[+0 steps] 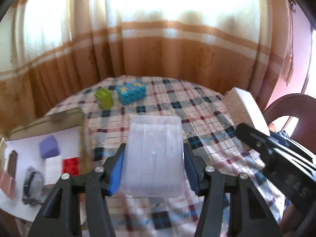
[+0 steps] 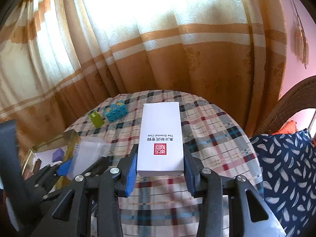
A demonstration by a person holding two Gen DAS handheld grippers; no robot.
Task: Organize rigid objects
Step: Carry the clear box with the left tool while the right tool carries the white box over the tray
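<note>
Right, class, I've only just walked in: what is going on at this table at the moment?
A person is tidying objects on a checked tablecloth with two hand-held claws. The left claw grips a clear plastic box; the right claw grips a white carton with a red seal. Both are held above the table. A tray at the left already holds several small items. A green block and a blue block lie at the far edge.

Blurred tray contents and half-hidden boxes

The dark object (image 1: 31,185) in the tray (image 1: 59,116) is smeared beyond telling — the left view blurs throughout. The clear box (image 2: 88,154) is partly hidden behind the left gripper (image 2: 65,167); the cushion (image 2: 286,169) runs off the right edge.
</note>
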